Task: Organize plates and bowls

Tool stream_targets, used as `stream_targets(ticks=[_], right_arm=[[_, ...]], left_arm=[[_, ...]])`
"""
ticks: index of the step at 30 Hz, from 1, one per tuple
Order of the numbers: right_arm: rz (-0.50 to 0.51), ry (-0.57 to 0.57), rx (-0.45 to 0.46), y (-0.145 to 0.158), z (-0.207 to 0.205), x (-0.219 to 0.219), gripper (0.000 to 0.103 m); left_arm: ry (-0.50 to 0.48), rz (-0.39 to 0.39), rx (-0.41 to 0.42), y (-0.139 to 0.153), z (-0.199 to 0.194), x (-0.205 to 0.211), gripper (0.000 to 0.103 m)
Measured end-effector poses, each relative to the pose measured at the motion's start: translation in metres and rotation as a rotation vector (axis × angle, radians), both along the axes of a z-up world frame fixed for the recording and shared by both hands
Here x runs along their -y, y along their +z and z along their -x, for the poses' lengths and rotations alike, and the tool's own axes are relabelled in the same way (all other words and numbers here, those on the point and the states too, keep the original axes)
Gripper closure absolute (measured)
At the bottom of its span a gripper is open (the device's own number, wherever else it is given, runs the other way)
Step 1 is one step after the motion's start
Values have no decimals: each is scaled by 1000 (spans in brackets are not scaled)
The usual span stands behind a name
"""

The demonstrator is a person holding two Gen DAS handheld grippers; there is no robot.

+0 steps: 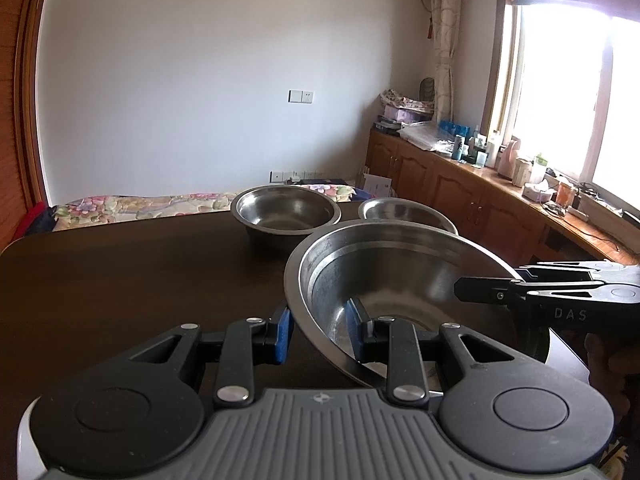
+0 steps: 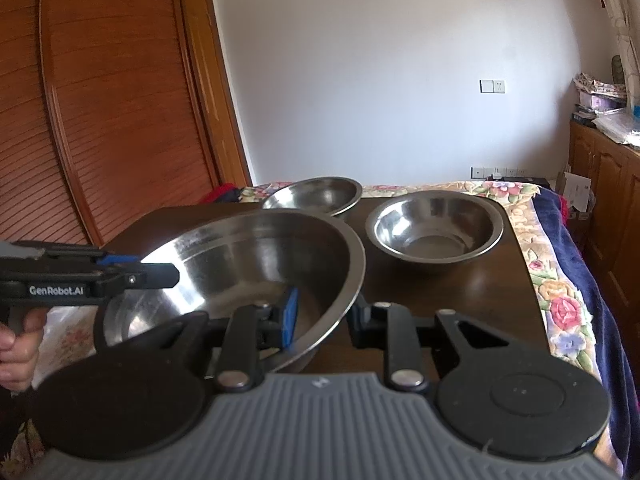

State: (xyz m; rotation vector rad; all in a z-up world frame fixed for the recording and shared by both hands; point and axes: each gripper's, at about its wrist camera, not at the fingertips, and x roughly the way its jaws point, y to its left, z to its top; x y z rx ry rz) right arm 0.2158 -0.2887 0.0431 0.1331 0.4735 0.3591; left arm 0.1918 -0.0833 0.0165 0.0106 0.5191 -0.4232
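Bowls [image 2: 435,227] [image 2: 316,195] stand beyond gripped large bowl [image 2: 256,264] on table [image 2: 460,292].

light: daylight from window [image 1: 568,92], blown out | table [image 1: 120,288] dim | edges: fisheye-bent | focus: sharp

Place: a home, apparently a bedroom.
Bed: a floral bedspread [image 2: 560,296] lies just behind the dark table [image 1: 120,300].
Storage: a louvred wooden wardrobe [image 2: 100,100]; wooden cabinets [image 1: 440,184] under the window [image 1: 568,100].
Clutter: bottles [image 1: 476,146], probably toiletries, beside a patterned curtain [image 1: 446,40].
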Motion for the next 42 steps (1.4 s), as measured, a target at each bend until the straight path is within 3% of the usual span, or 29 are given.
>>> stream_targets(ticks=[16, 42], right_arm=[[31, 4, 27, -11, 34, -18, 75], [47, 24, 10, -26, 45, -31, 75]], left_arm=[[14, 4, -5, -23, 29, -12, 44], [6, -17, 5, -40, 36, -17, 41]])
